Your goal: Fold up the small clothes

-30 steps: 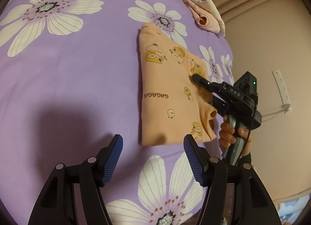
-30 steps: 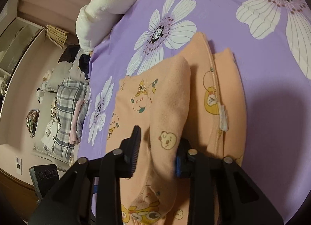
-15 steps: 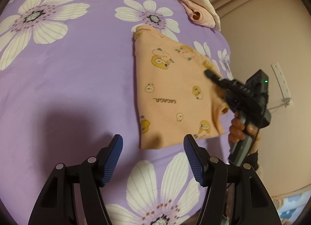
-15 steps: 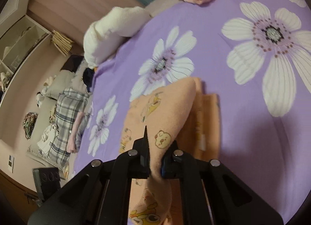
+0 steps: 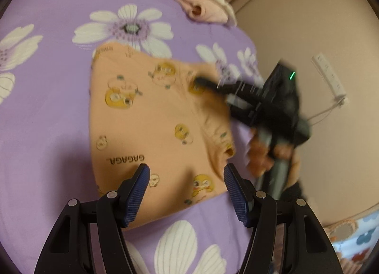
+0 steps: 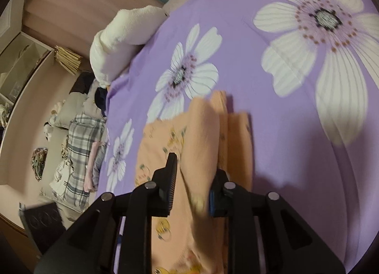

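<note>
Purple bed sheet with white flowers [image 5: 47,132] bearing a folded peach cartoon-print garment [image 5: 146,120] at centre. Rolled pink cloth [image 5: 201,8] lies at 1 o'clock. Left gripper [image 5: 187,177] hovers wide apart; right gripper [image 6: 193,188], partly parted, straddles a raised garment fold.

Left gripper [image 5: 186,187] (jaws wide apart) hovers over the orange garment [image 5: 151,129] on the bedspread [image 5: 47,120].
</note>
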Tool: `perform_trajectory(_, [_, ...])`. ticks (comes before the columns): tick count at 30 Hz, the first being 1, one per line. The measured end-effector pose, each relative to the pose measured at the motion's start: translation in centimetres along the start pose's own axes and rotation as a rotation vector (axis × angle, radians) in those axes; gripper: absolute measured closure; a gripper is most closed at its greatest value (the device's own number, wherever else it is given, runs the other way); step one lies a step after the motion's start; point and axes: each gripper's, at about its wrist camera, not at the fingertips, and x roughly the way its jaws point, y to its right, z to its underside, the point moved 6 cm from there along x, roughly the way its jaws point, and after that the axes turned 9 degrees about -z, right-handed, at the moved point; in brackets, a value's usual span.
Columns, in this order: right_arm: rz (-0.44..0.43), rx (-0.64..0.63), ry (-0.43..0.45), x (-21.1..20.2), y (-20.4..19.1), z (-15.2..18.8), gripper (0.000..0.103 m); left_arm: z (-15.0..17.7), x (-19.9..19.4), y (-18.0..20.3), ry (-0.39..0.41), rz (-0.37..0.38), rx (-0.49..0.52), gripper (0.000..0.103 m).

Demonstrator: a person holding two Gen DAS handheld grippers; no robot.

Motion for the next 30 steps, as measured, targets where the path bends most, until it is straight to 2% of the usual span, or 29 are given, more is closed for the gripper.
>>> perform_trajectory(3, [-0.045, 0.0, 0.073, -0.8, -1.0, -2.2, 0.079, 0.8, 1.4, -0.6, -0.049, -0.028, 0.005, 0.04])
perform_trajectory(7, [-0.113, -0.034, 0.202, -3.9, -3.1, -4.2, 0.076, 1.2, 1.7, -0.9, -0.06, -0.026, 0.005, 0.04])
perform_trajectory(10, [-0.111, -0.081, 0.221, -5.5, -4.2, -3.8, 0.073, 1.2, 1.6, -1.1, -0.061, -0.016, -0.006, 0.04])
perform_trajectory(13, [-0.044, -0.146, 0.157, -5.8, -4.8, -1.7, 0.073, 1.3, 1.6, -1.3, -0.061, -0.018, -0.007, 0.04])
perform_trajectory(16, [0.037, -0.243, 0.058, -5.2, -5.4, 1.8, 0.074, 1.1, 1.7, -1.1, -0.056, -0.023, -0.008, 0.04])
perform_trajectory(17, [0.06, -0.272, 0.027, -4.9, -5.6, 2.8, 0.076, 1.1, 1.7, -1.0, -0.055, -0.027, -0.007, 0.04])
perform_trajectory(19, [0.13, -0.341, -0.021, -4.1, -5.8, 5.1, 0.089, 1.2, 1.7, -0.9, -0.051, -0.034, -0.008, 0.04])
perform_trajectory(22, [0.19, -0.402, -0.094, -3.1, -5.3, 8.3, 0.093, 1.4, 1.7, -0.9, -0.045, -0.045, -0.011, 0.04])
perform_trajectory(24, [0.246, -0.416, -0.121, -2.8, -4.4, 9.5, 0.094, 1.6, 1.7, -1.0, -0.043, -0.049, -0.014, 0.04])
perform_trajectory(27, [0.374, -0.432, -0.13, -2.9, -2.2, 10.1, 0.103, 2.0, 1.6, -1.5, -0.048, -0.047, -0.024, 0.04])
perform_trajectory(30, [0.374, -0.397, -0.115, -3.6, -1.6, 10.2, 0.103, 2.4, 1.3, -1.8, -0.048, -0.05, -0.025, 0.04])
